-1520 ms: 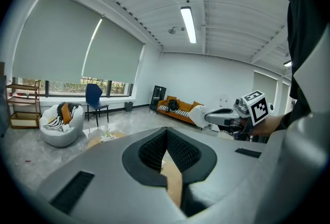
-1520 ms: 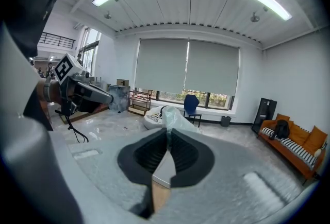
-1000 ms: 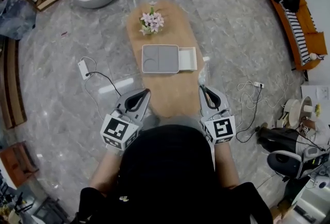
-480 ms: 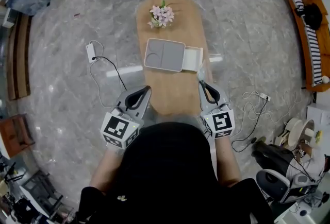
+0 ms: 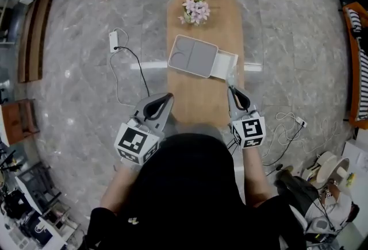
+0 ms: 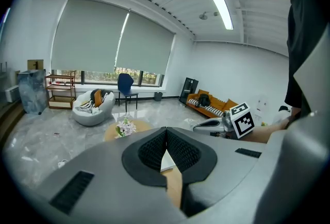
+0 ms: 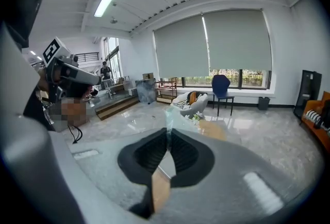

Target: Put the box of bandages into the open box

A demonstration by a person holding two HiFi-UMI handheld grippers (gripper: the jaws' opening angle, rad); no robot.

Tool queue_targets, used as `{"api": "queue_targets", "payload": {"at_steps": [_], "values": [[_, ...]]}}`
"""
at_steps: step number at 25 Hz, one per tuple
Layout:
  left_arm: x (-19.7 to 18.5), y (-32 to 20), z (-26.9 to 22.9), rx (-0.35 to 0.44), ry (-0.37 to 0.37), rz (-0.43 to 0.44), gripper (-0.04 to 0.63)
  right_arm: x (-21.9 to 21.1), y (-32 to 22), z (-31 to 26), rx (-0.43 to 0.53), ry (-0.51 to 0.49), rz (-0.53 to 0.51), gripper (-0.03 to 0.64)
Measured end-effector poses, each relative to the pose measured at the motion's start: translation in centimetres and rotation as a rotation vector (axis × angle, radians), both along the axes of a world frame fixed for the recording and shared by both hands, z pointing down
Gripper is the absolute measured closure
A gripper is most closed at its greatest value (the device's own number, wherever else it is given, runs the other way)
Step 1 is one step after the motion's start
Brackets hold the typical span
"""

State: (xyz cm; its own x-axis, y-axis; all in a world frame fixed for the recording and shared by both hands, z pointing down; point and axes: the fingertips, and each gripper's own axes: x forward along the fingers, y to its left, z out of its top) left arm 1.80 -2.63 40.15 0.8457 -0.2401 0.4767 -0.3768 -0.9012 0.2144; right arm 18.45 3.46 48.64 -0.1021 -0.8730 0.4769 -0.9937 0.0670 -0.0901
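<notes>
Black-and-white coded left tool [image 5: 171, 95] is closed empty, while matching right tool [image 5: 231, 88] pinches a thin clear scrap [image 5: 230, 77].

Your right gripper [image 5: 231, 89] has advanced toward the open box [image 5: 195, 54]. The clear item [image 5: 229, 77] at its tips now lies just beside the box's near right corner. Your left gripper [image 5: 169, 96] has also drawn nearer the open box but is well short of it.
</notes>
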Motion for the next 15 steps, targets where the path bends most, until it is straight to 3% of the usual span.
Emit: {"api": "queue_targets", "payload": {"at_steps": [15], "values": [[-0.9, 0.8, 1.6, -0.017, -0.087, -0.153, 0.584, 1.0, -2.7, 6.9, -0.110, -0.001, -0.179, 0.609]]}}
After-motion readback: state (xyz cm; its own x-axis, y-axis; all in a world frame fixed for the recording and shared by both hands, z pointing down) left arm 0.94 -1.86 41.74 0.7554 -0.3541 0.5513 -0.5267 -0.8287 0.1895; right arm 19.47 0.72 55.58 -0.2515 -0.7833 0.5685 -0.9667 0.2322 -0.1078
